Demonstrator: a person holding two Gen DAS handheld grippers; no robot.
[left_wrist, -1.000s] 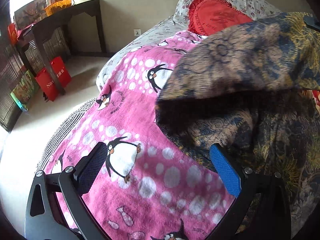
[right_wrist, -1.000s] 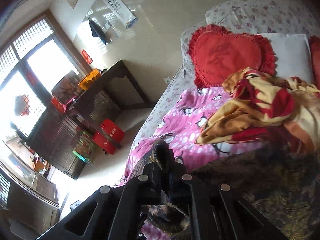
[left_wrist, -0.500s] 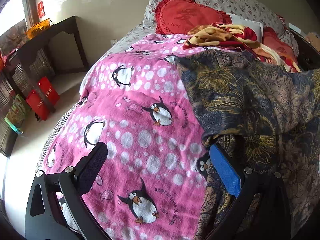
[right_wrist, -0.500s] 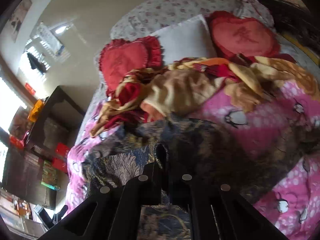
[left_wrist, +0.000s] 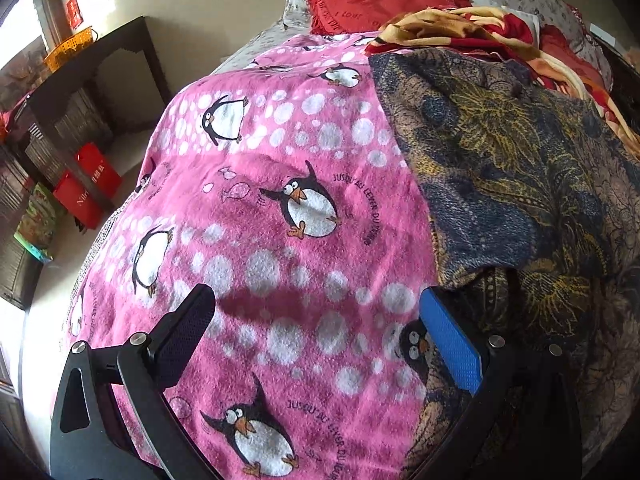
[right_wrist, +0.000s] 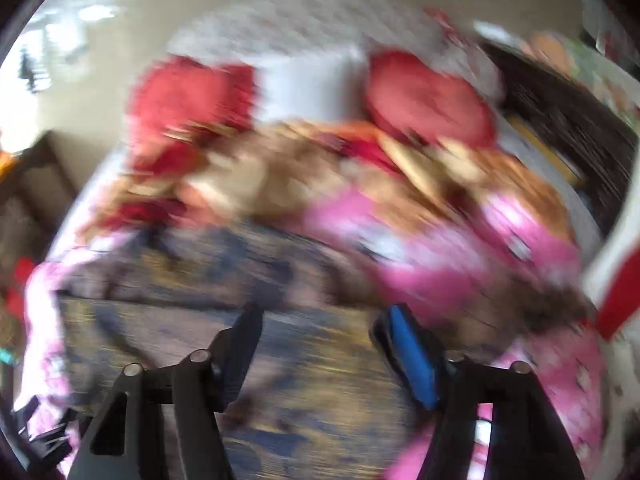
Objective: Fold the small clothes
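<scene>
Lying flat on the pink blanket (left_wrist: 256, 240), the dark flowered cloth (left_wrist: 500, 168) is no longer pinched: the right gripper (right_wrist: 320, 336), shut on it a moment ago, is now spread. The left gripper (left_wrist: 316, 328) is spread too, so one fold seems done.

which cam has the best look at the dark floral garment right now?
Left wrist: the dark floral garment is sharp, lying on the pink penguin blanket, with one layer folded over. Right wrist shows it below the open right gripper, but motion-blurred.
</scene>
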